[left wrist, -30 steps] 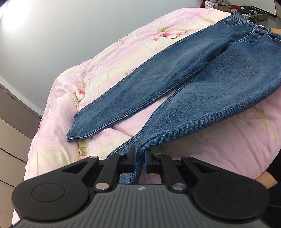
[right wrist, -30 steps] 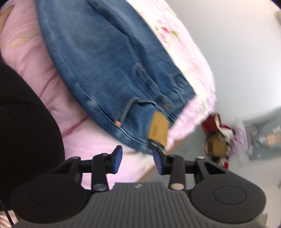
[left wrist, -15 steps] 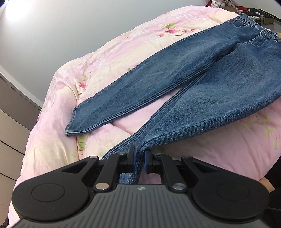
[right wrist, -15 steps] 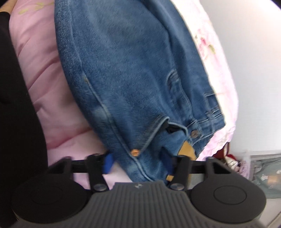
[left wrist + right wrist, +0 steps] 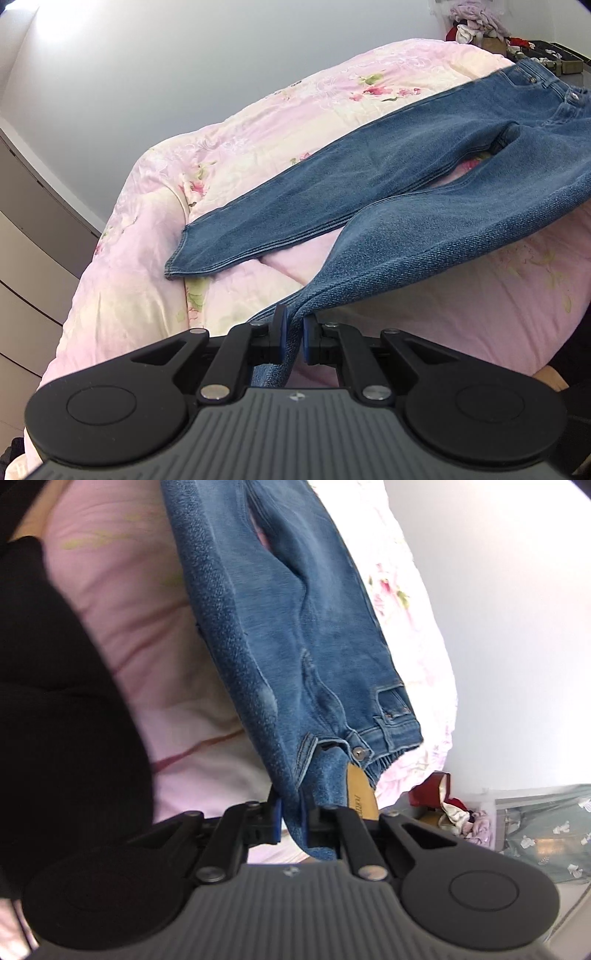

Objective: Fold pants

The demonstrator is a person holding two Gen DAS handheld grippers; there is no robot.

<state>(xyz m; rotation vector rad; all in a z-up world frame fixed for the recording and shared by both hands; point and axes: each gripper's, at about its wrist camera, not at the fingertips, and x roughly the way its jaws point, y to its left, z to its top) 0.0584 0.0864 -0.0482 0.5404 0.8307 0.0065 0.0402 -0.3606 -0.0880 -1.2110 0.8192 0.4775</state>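
Now left gripper [image 5: 293,334] fingers pinching pants [image 5: 388,206] hem, right gripper [image 5: 291,821] fingers just clamped on waistband

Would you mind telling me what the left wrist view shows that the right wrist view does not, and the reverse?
Only the left wrist view shows the left tool shut on the near leg's hem, the far leg lying flat with its hem at the quilt's edge, and grey drawers.

Only the right wrist view shows the right tool shut on the waistband, the tan leather patch, and a black sleeve.

Both show the jeans on the pink floral quilt, with the clothes pile beyond.
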